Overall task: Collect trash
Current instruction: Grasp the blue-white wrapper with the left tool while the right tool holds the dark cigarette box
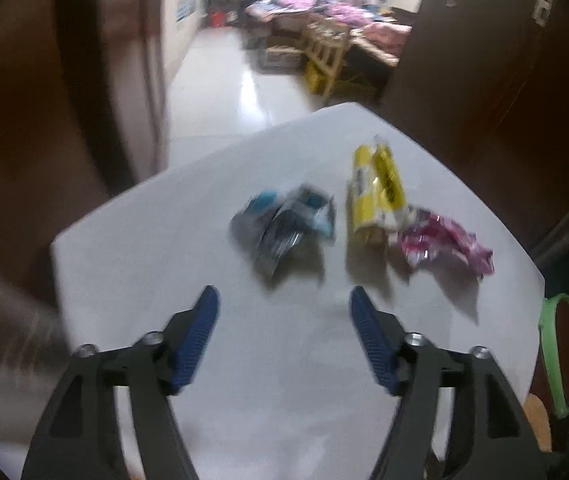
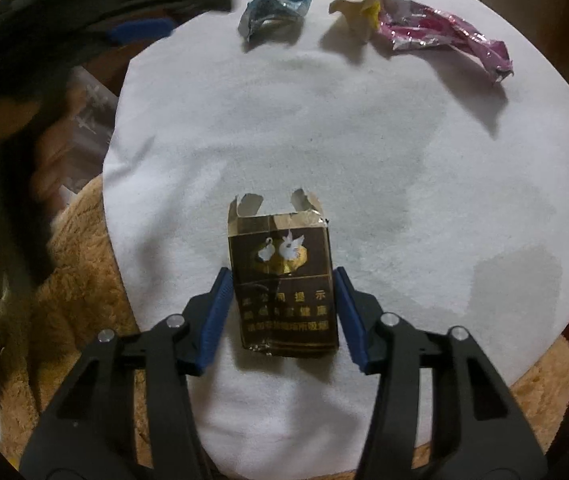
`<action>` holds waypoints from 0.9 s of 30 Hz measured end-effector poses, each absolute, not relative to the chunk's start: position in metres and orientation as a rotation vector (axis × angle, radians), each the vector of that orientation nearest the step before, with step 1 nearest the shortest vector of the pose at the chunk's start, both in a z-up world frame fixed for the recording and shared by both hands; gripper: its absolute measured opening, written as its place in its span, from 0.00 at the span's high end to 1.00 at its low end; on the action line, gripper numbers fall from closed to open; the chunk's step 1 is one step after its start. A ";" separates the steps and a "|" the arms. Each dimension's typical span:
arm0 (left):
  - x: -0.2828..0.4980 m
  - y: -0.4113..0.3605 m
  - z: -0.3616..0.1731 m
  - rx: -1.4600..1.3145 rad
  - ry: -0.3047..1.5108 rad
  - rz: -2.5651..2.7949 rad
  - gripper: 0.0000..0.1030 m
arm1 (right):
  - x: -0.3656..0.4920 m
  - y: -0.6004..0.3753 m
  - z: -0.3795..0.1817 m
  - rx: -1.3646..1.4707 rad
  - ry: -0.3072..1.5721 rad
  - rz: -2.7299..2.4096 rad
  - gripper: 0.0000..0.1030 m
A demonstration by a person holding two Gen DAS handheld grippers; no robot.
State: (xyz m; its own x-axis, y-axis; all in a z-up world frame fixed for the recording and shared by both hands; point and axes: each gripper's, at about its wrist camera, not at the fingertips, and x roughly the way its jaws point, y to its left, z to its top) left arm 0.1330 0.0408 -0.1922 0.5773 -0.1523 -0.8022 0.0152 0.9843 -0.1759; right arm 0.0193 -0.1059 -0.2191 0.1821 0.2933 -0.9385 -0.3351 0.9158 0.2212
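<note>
A torn brown cigarette pack [image 2: 284,280] sits between the fingers of my right gripper [image 2: 282,276], whose blue pads touch its two sides above the white table [image 2: 424,168]. A crumpled blue-grey wrapper [image 1: 284,222] [image 2: 274,10], a yellow wrapper [image 1: 374,192] [image 2: 360,4] and a pink foil wrapper [image 1: 444,244] [image 2: 444,34] lie at the table's far side. My left gripper [image 1: 284,300] is open and empty, just short of the blue-grey wrapper; it also shows blurred in the right wrist view [image 2: 140,32].
A green-rimmed bin [image 1: 562,354] stands off the table's right edge. A tan plush surface [image 2: 80,280] lies under the table's near edge. A brown door [image 1: 484,60] and a room with a wooden stool [image 1: 324,50] lie beyond.
</note>
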 end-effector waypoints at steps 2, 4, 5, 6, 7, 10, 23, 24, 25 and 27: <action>0.155 0.034 -0.199 -0.096 0.951 -0.141 0.28 | 0.020 -0.111 -0.214 -0.014 1.295 0.438 0.52; 0.172 0.028 -0.202 -0.021 0.960 -0.161 0.28 | 0.022 -0.119 -0.210 0.014 1.283 0.429 0.52; 0.180 0.024 -0.203 0.022 0.965 -0.178 0.28 | 0.022 -0.123 -0.209 0.034 1.278 0.421 0.52; 0.189 0.021 -0.205 0.065 0.978 -0.191 0.28 | 0.023 -0.126 -0.209 0.049 1.277 0.417 0.52; 0.194 0.018 -0.207 0.093 0.989 -0.190 0.28 | 0.025 -0.131 -0.210 0.072 1.279 0.411 0.52; 0.213 0.010 -0.221 0.207 1.050 -0.193 0.28 | 0.027 -0.135 -0.215 0.099 1.289 0.405 0.52; 0.215 0.013 -0.211 0.132 1.083 -0.137 0.91 | 0.022 -0.145 -0.209 0.130 1.267 0.397 0.52; 0.208 0.015 -0.205 0.098 1.071 -0.132 0.91 | 0.022 -0.145 -0.209 0.132 1.265 0.395 0.52; 0.201 0.017 -0.204 0.077 1.063 -0.128 0.91 | 0.022 -0.145 -0.209 0.134 1.264 0.394 0.52; 0.183 0.019 -0.192 0.024 1.043 -0.111 0.91 | 0.021 -0.145 -0.208 0.135 1.263 0.393 0.52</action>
